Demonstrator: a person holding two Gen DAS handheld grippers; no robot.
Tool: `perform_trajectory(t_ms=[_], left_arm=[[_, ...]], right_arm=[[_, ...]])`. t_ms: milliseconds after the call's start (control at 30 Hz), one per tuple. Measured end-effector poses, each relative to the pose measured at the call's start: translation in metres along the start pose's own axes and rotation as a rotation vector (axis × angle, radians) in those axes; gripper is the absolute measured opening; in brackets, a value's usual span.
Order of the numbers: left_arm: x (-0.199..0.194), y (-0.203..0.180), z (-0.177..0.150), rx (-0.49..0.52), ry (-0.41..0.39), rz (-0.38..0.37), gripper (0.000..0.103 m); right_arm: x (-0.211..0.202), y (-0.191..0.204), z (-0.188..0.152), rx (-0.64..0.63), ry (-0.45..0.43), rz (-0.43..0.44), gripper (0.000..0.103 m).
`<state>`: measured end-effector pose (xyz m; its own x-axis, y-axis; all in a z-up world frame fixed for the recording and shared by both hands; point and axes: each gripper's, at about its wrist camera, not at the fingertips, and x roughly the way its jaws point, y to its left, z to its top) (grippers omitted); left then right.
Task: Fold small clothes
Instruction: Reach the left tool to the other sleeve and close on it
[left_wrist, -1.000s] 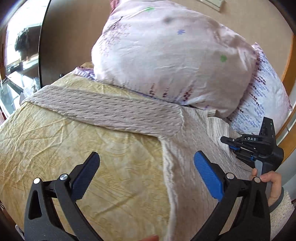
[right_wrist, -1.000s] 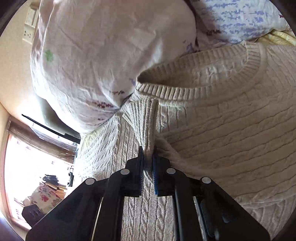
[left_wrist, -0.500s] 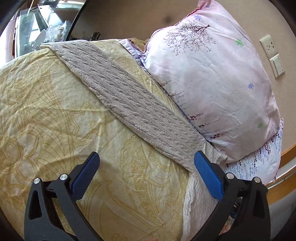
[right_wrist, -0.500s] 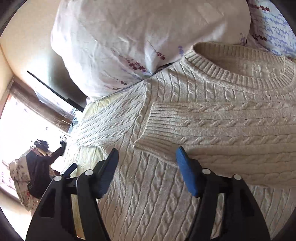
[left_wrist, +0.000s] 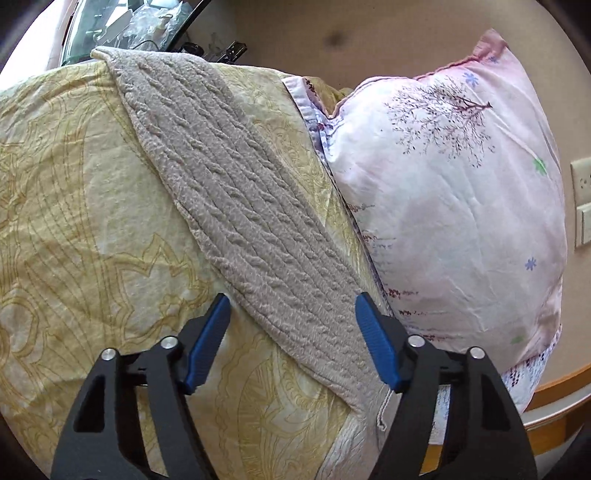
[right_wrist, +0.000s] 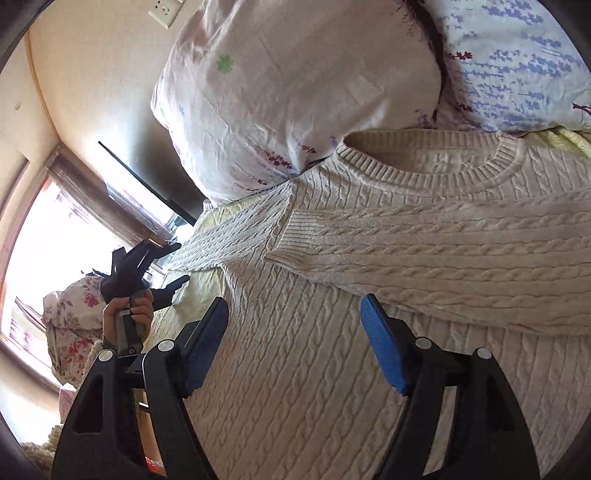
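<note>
A cream cable-knit sweater (right_wrist: 332, 369) lies flat on the yellow bedspread (left_wrist: 92, 221), its neck towards the pillows. One sleeve (right_wrist: 443, 258) is folded across the chest. The other sleeve (left_wrist: 240, 206) stretches out over the bedspread. My left gripper (left_wrist: 293, 339) hovers at that sleeve's shoulder end with its jaws closing; the sleeve runs between the blue pads (left_wrist: 376, 343), which do not press on it. The right gripper (right_wrist: 295, 343) hangs over the sweater's body, jaws opening, holding nothing. In the right wrist view a hand (right_wrist: 125, 310) holds the left gripper (right_wrist: 173, 264) at the far left.
A pink tree-print pillow (left_wrist: 461, 203) and a blue-print pillow (right_wrist: 517, 62) lean against the wall at the head of the bed. A wooden bed frame (left_wrist: 554, 406) shows at lower right. Beyond the bed are a cluttered glass surface (left_wrist: 129, 22), a bright window (right_wrist: 44, 240) and a floral bundle (right_wrist: 70, 332).
The right gripper let go of the sleeve cuff, which now lies folded across the chest, and drew back. The left gripper rolled, moved over the outstretched sleeve, and its jaws narrowed.
</note>
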<state>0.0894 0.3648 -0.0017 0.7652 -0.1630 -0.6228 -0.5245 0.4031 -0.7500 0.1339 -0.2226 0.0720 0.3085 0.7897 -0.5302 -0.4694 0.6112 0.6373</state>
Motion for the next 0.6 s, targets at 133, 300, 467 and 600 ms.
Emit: perform_trajectory(t_ms=[133,300,467,600], left_arm=[[0.004,0.011,0.009,-0.072,-0.036,-0.027,0.048],[0.003,0.030,0.014,-0.180,-0.097,-0.033,0.025],[0.005,0.034,0.018,-0.193,-0.157,-0.007,0.007],[-0.006,0.011,0.007,-0.163,-0.207,-0.090,0.005]], right_arm=[[-0.013,-0.018,-0.001,-0.037,-0.045,-0.009,0.076],[-0.034,-0.035,-0.004,-0.080,-0.133,0.012,0.076],[-0.054,-0.047,-0.003,-0.076,-0.230,0.075,0.076],[-0.077,-0.062,0.002,-0.038,-0.313,0.086,0.076]])
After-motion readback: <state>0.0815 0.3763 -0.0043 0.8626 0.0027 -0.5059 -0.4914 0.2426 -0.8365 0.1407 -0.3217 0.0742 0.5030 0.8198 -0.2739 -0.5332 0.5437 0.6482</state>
